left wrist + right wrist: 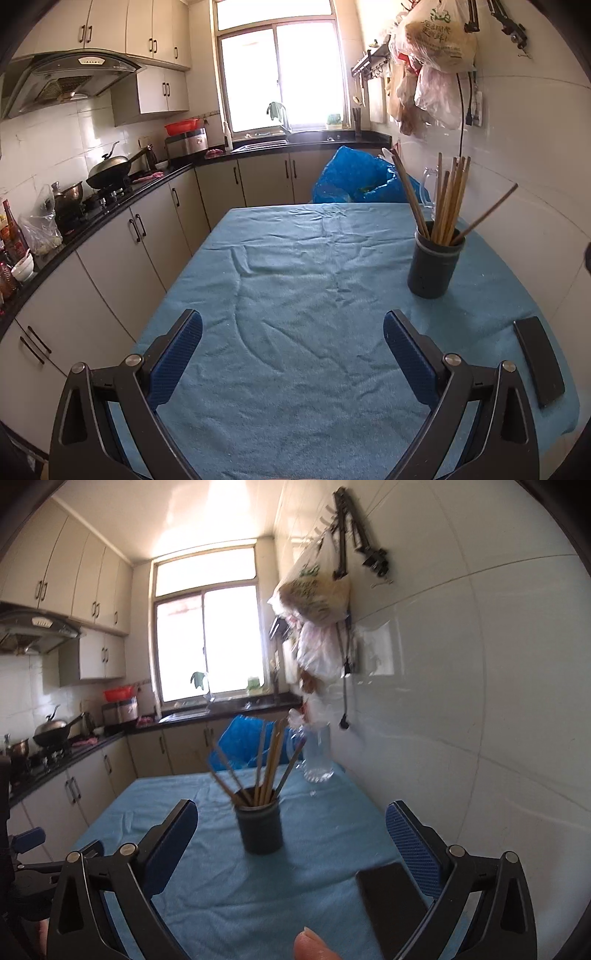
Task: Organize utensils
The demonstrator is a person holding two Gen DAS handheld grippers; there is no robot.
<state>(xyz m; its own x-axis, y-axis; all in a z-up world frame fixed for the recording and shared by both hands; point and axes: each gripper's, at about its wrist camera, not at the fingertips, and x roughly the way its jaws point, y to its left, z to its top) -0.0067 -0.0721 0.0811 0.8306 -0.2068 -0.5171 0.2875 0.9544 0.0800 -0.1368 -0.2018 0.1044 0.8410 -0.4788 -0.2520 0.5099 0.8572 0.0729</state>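
The chopsticks [448, 199] stand bunched in a dark holder [434, 262] on the blue cloth [288, 295] (near the tiled wall). A flat black object [539, 360] lies beside it. Left gripper [291, 352] and right gripper [291, 843] both gape wide, holding nothing.

I've got chopsticks [267, 764] in the holder [259, 827] on the cloth [295, 295], jug [318, 753] behind it, phone [391, 904] in front.
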